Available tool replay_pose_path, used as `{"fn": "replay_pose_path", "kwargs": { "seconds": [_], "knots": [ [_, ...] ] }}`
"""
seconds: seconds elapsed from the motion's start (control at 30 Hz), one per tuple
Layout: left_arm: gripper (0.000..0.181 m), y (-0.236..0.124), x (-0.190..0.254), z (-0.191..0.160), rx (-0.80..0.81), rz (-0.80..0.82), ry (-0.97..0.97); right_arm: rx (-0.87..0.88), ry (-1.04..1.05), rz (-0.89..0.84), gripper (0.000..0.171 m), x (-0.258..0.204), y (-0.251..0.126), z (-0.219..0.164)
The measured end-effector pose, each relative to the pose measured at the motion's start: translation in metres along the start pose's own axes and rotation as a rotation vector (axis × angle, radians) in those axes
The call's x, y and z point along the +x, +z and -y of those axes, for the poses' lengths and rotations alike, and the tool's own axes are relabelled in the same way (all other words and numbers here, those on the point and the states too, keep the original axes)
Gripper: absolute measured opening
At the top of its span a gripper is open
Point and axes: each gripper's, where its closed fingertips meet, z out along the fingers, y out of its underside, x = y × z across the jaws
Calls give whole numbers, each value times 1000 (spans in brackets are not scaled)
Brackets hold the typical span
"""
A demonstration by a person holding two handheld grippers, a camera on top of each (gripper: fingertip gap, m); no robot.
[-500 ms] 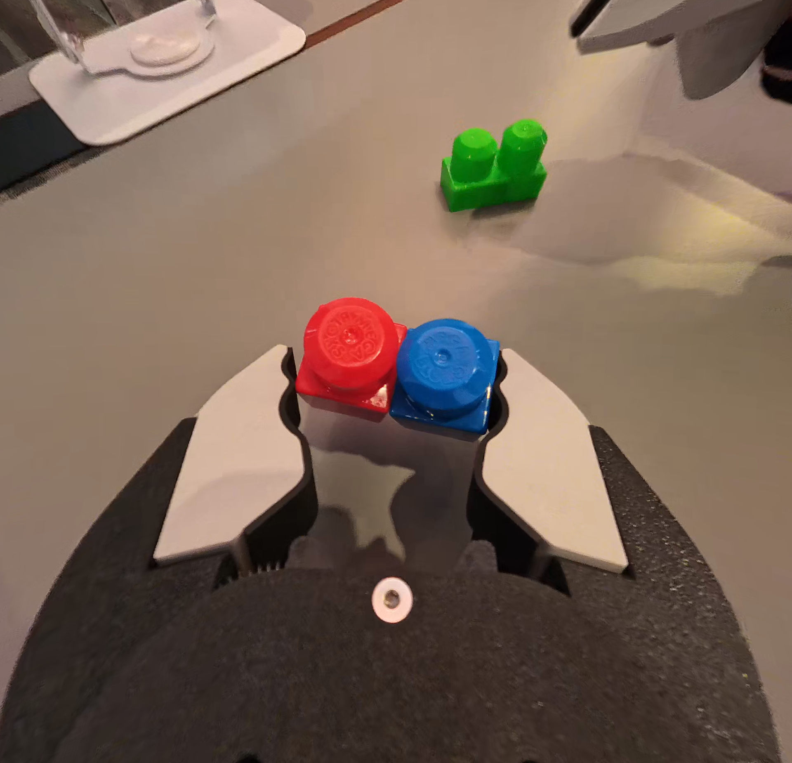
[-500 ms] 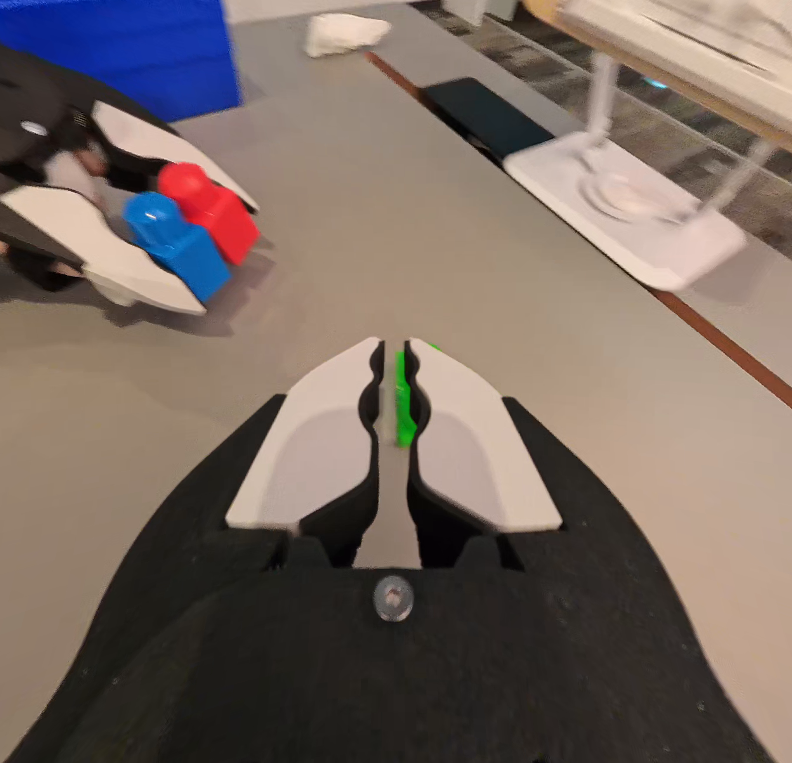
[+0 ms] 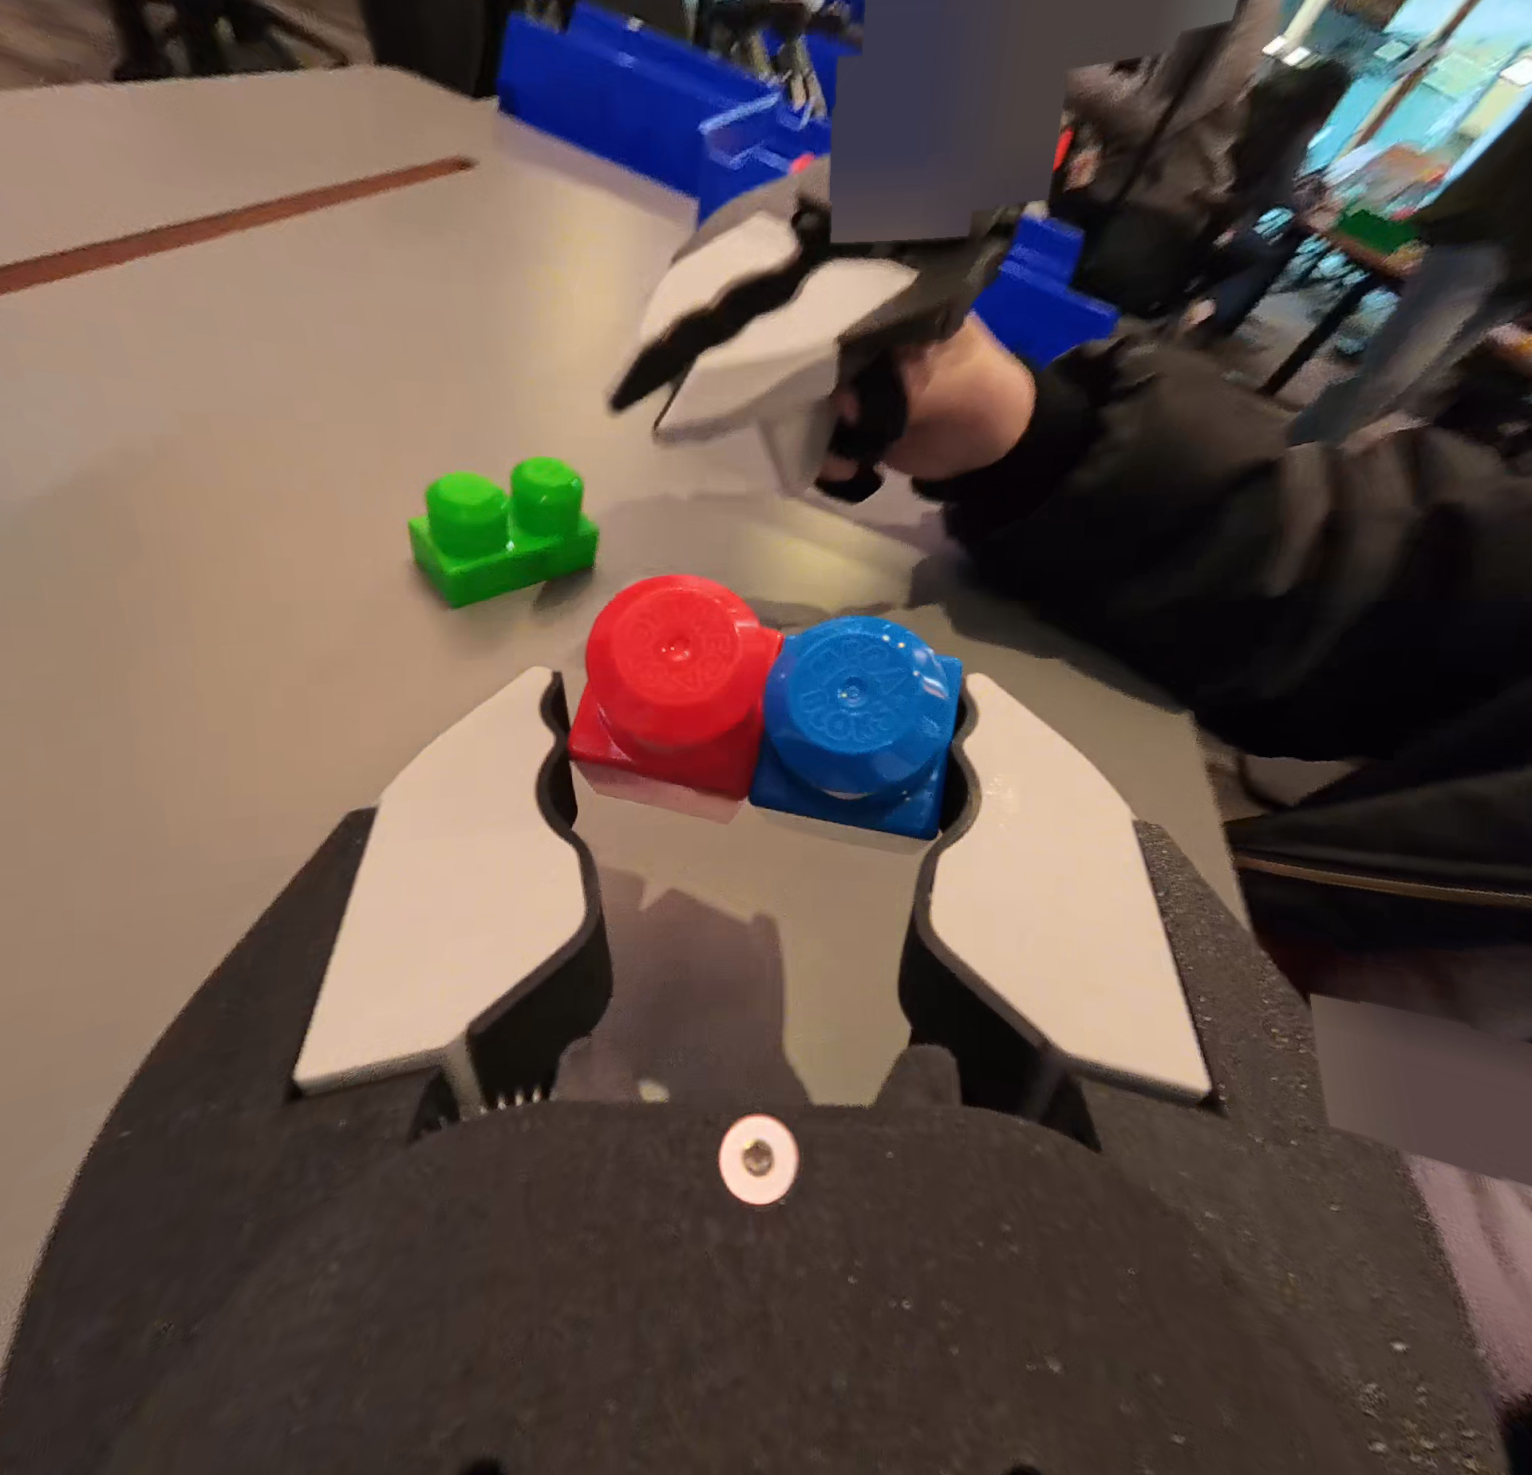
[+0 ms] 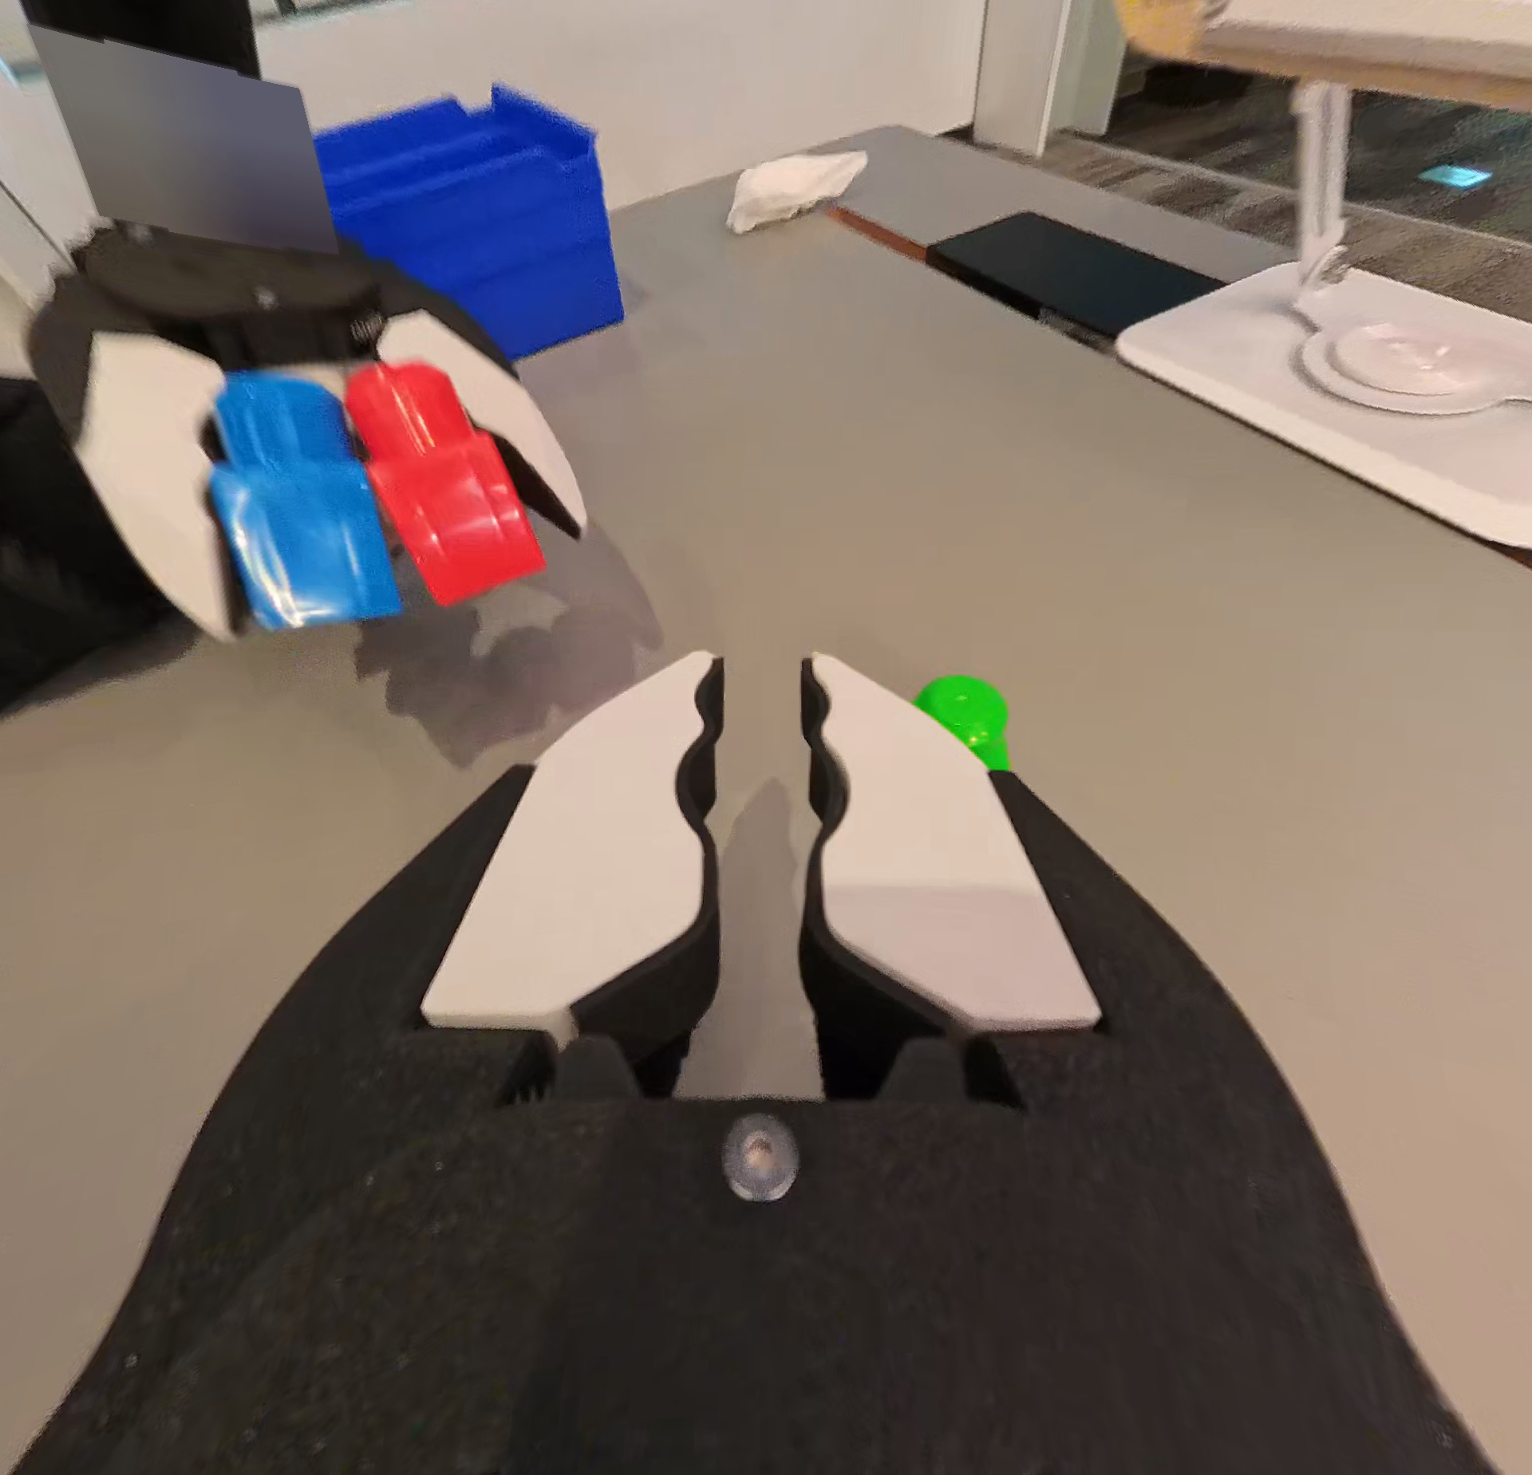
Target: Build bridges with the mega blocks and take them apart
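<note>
My left gripper (image 3: 758, 681) is shut on a red block (image 3: 676, 681) and a blue block (image 3: 862, 714), pinched side by side, studs facing the camera. In the right wrist view the left gripper (image 4: 398, 573) holds the blue block (image 4: 298, 515) and red block (image 4: 448, 490) above the grey table (image 4: 912, 482). A green two-stud block (image 3: 501, 532) sits on the table ahead. My right gripper (image 4: 763, 664) is slightly open and empty. The green block (image 4: 966, 718) shows just past its right finger, mostly hidden. In the left wrist view a hand holds the right gripper (image 3: 647, 412) above the table beyond the green block.
A blue bin (image 4: 481, 208) stands at the table's far side, with more blue bins (image 3: 630, 101) behind. A white stand base (image 4: 1368, 391), a black flat pad (image 4: 1069, 275) and a crumpled white tissue (image 4: 796, 184) lie along the far right. A person's dark sleeve (image 3: 1202, 606) rests on the right. Tip to tip, the grippers are about 10 cm apart.
The left gripper has swung round and tilted with both blocks still in it. The right gripper's fingers have parted a little, and the green block now shows beside its right finger instead of between them.
</note>
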Motion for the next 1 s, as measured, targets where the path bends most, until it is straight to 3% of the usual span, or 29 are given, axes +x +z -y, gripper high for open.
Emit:
{"fn": "replay_pose_path", "kwargs": {
  "seconds": [0.17,0.27,0.33,0.43,0.7,1.0],
  "knots": [
    [87,-11,12,1,39,-113,-15,-117,-68,19,17,-13,17,-21],
    [87,-5,-7,-25,-99,5,53,-152,-55,37,17,-15,24,-31],
    [87,0,-7,-41,-165,-6,53,-175,-48,65,17,-21,29,-38],
    [87,3,-4,-45,-187,-2,80,-219,-60,127,17,-40,37,-46],
    [88,8,-27,-84,-442,186,270,-306,-140,124,16,-50,47,-63],
    [94,9,-29,-86,-458,186,247,-285,-122,118,16,-47,44,-58]
  ]
}}
